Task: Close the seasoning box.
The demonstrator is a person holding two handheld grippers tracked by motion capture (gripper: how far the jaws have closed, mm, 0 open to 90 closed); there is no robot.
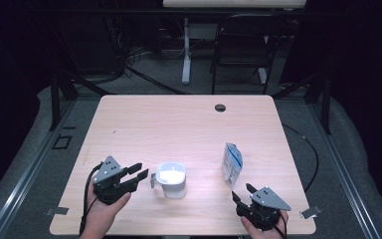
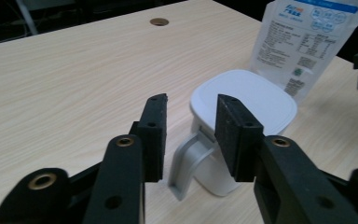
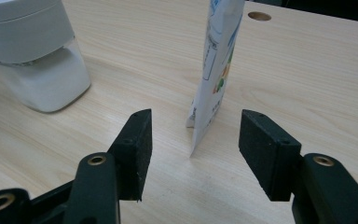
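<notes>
White lidded jug (image 1: 171, 179) upright on table (image 1: 179, 124), handle toward left gripper (image 1: 137, 176), jaws apart just short of handle, pouch (image 1: 232, 163) standing ahead of right gripper (image 1: 242, 193), jaws apart, empty.

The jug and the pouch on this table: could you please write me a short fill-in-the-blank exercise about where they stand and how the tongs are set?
1. The white jug has its lid ____.
2. The left tongs stand ____, lined up with the jug's handle but not pressing on it.
3. The pouch stands ____ on the table, just beyond the right tongs.
4. In the high view, the pouch is to the ____ of the jug.

Missing words: on; open; upright; right
</notes>
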